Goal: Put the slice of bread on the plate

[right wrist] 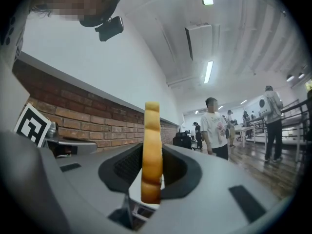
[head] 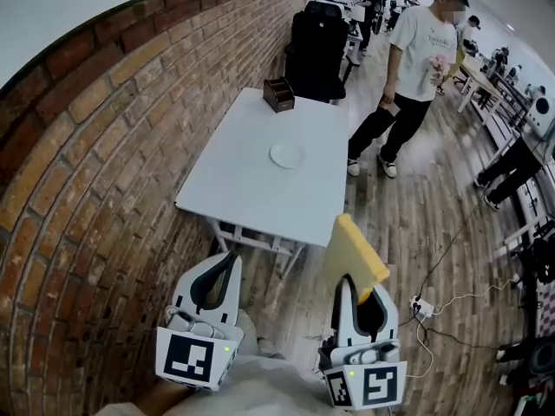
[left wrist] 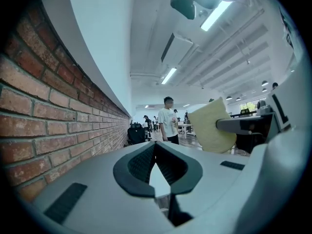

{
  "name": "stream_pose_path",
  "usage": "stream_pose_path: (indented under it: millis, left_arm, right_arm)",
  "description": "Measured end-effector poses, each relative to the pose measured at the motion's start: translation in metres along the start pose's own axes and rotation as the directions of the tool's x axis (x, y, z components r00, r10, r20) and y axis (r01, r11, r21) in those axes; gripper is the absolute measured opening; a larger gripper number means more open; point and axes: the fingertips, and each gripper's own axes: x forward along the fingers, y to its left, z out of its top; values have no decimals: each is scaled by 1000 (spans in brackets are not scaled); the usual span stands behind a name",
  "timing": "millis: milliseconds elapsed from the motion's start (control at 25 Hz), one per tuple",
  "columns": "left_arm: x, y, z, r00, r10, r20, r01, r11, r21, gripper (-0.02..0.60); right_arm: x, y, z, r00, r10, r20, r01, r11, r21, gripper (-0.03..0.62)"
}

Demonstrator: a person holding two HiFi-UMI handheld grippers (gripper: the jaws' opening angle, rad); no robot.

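In the head view a small white plate [head: 287, 154] lies on the white table [head: 243, 189], well ahead of both grippers. My right gripper [head: 362, 286] is shut on the lower edge of a yellow slice of bread [head: 352, 250], which stands upright above the wooden floor, short of the table's near edge. The right gripper view shows the slice [right wrist: 151, 130] edge-on between the jaws of the right gripper [right wrist: 152, 152]. My left gripper [head: 231, 258] hangs beside it, shut with nothing in it. The left gripper view shows the left gripper [left wrist: 155, 147] and, at right, the slice [left wrist: 214, 128].
A brown box [head: 278, 94] stands at the table's far end, with a black chair [head: 316, 50] behind it. A person [head: 408, 59] walks to the right of the table. A brick wall [head: 87, 189] runs along the left. A power strip [head: 422, 305] and cables lie on the floor.
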Motion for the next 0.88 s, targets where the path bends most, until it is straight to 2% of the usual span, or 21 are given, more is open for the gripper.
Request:
stream_pose_path:
  millis: [480, 880]
  left_arm:
    - [29, 17, -10, 1000, 15, -5, -15, 1000, -13, 9]
    - [74, 29, -7, 1000, -31, 0, 31, 999, -30, 9]
  right_arm:
    - [28, -10, -6, 1000, -6, -20, 5, 1000, -18, 100]
    - [68, -18, -11, 999, -24, -24, 23, 999, -36, 100]
